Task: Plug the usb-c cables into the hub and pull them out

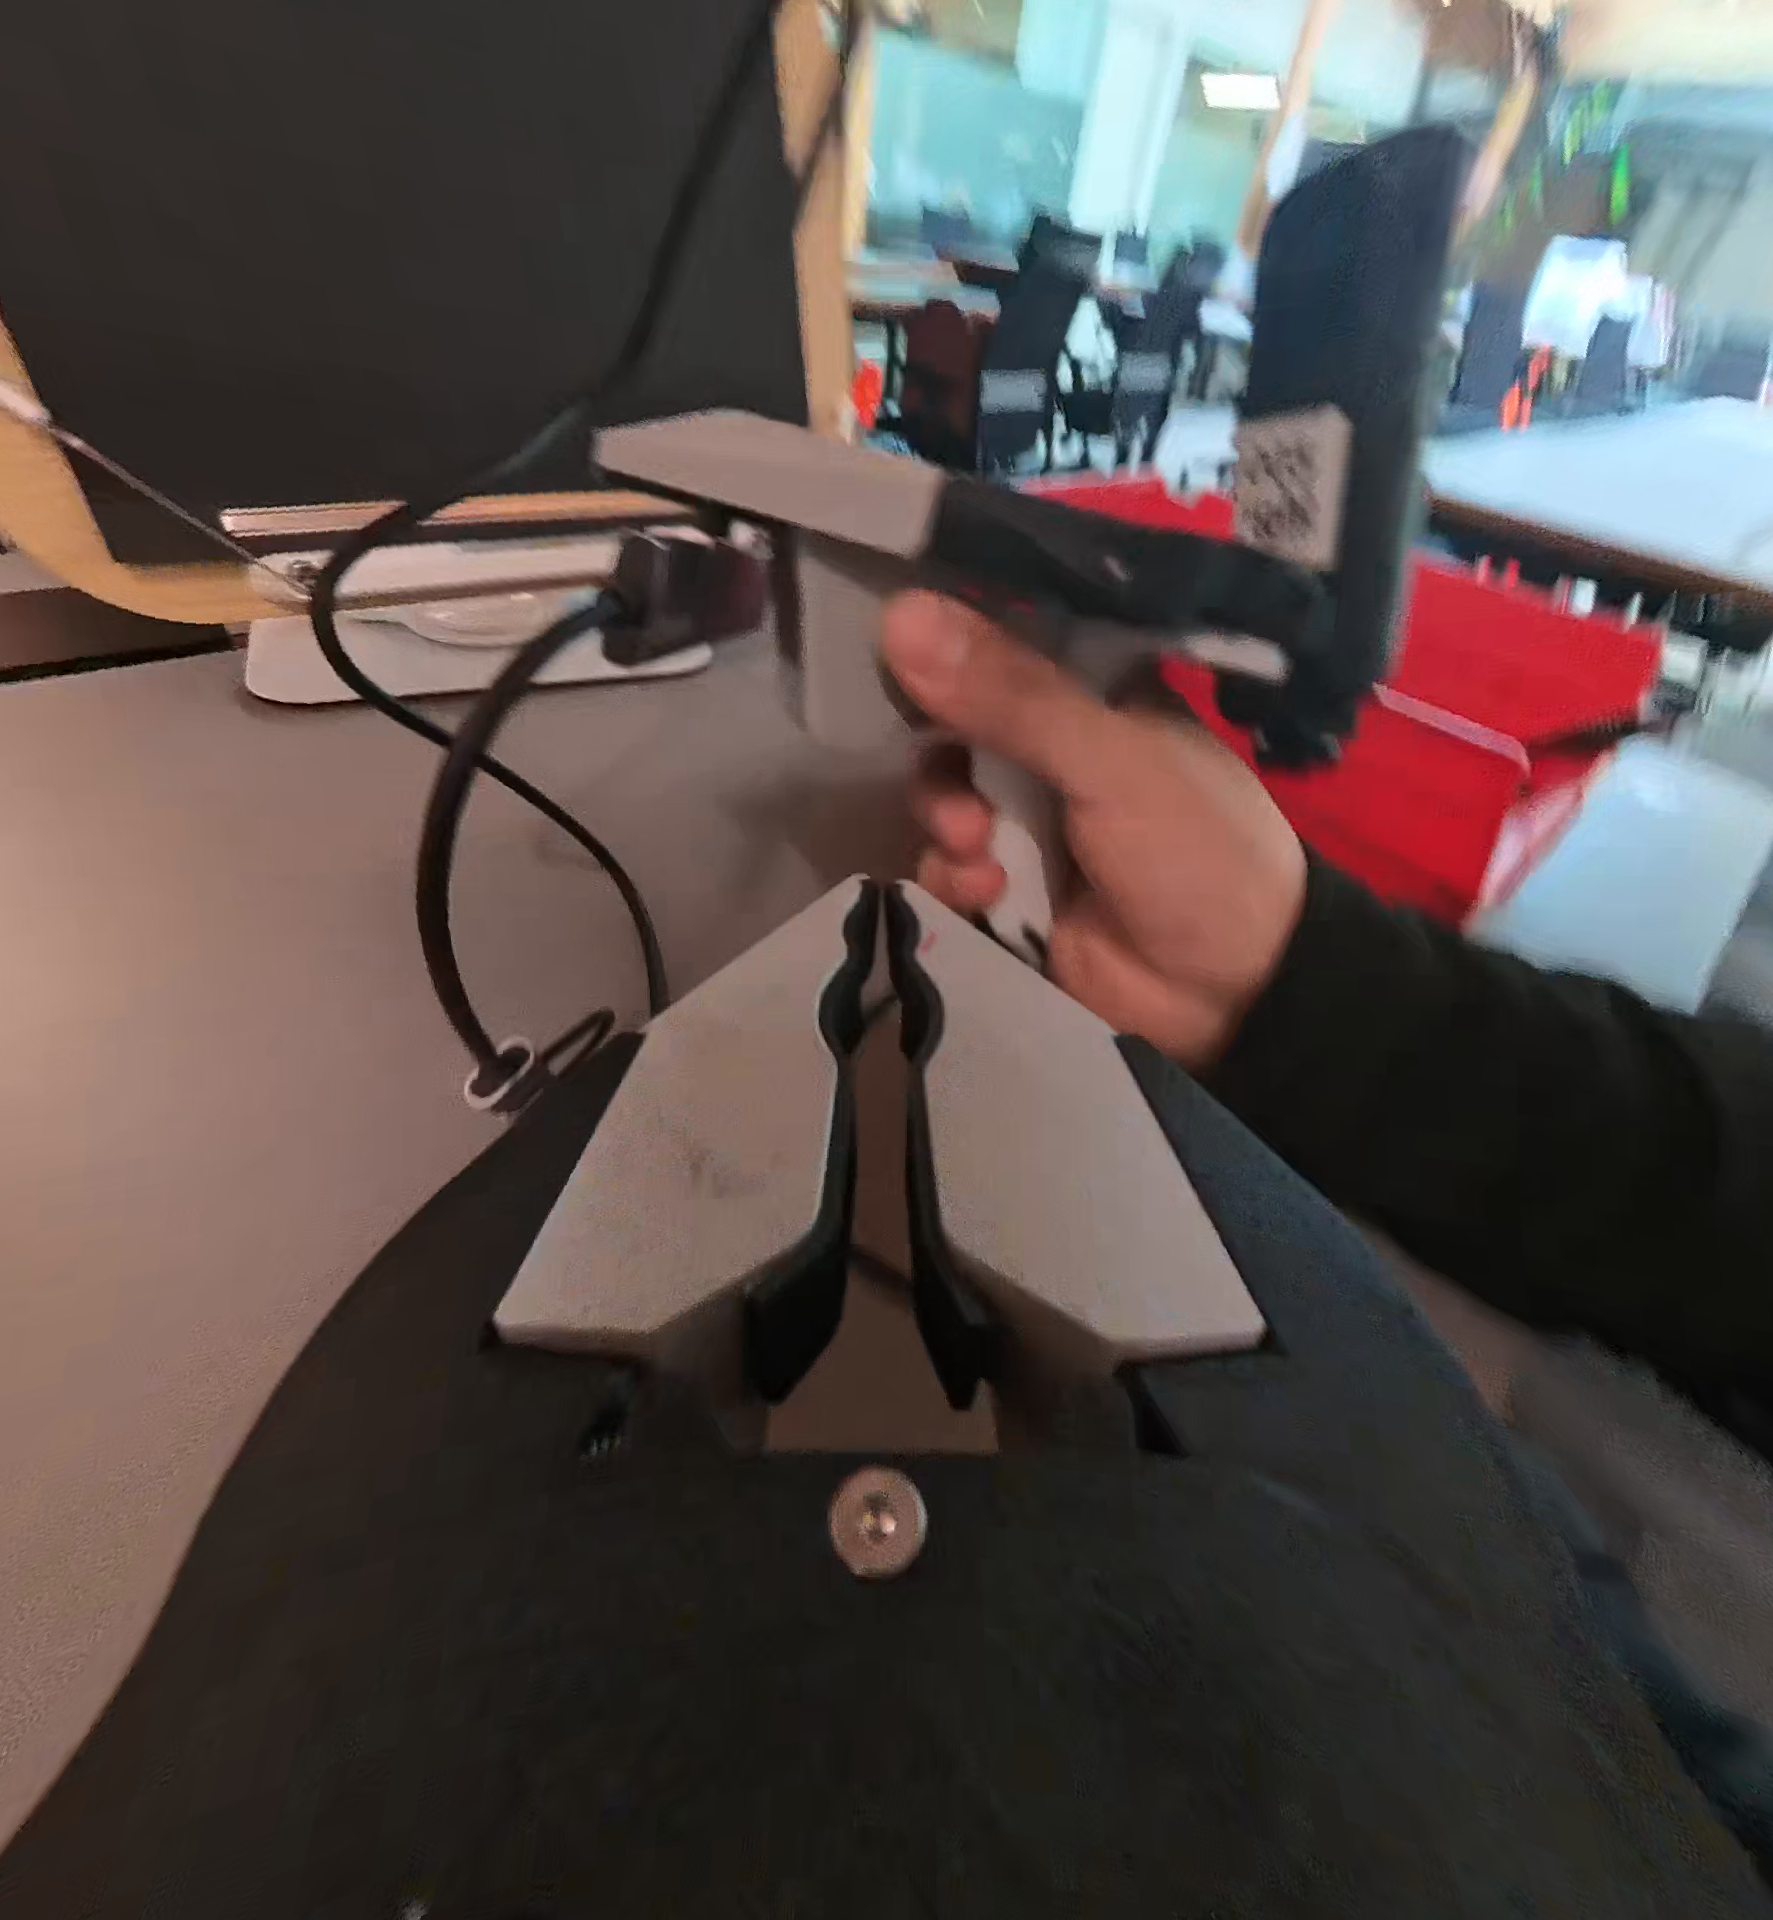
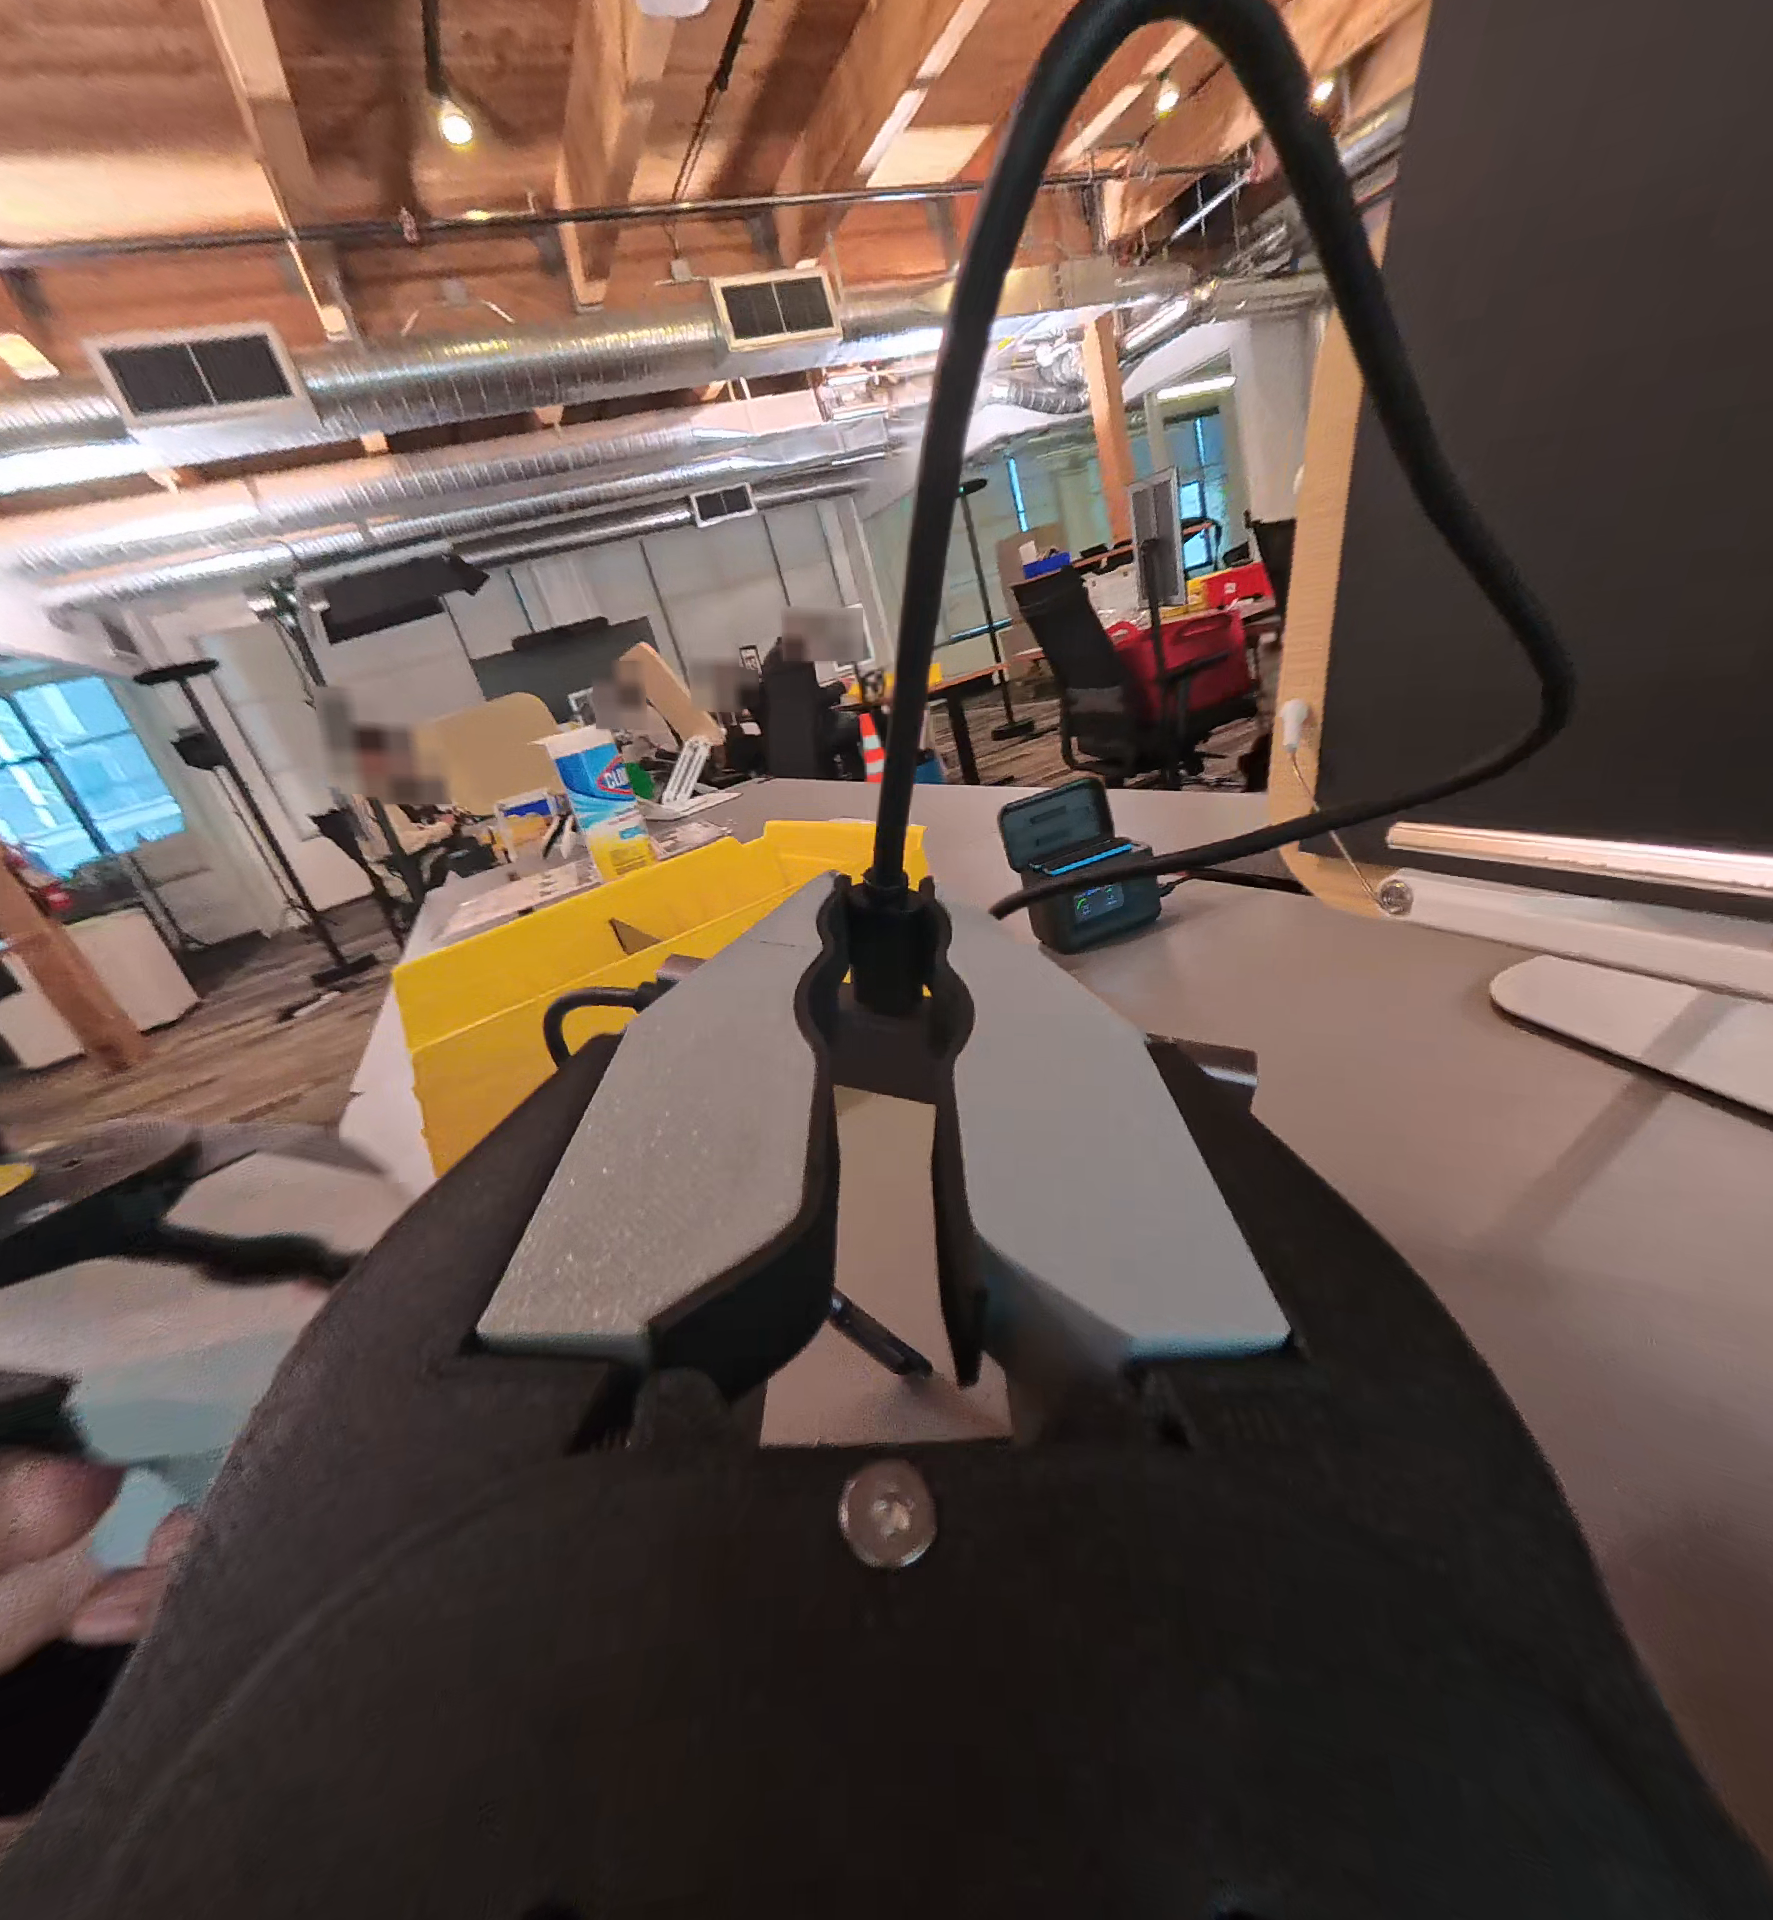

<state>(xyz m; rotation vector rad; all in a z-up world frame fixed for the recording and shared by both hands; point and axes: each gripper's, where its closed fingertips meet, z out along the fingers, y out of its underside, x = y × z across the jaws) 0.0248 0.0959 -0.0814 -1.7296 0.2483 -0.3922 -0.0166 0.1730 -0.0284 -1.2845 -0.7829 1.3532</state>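
Right gripper (image 2: 882, 940) pinches black cable (image 2: 949, 436) at its plug end, lifted off the desk (image 2: 1484, 1195), free of any hub. Left gripper (image 1: 880, 904) pressed together, empty. Hub not clearly seen. Looks like pull-out done or plug-in pending.

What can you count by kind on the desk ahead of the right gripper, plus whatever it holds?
Yellow bin: 1
Wipes canister: 1
Black case with small screen: 1
Monitor stand base: 1
Black cable held in right gripper: 1
Total: 5
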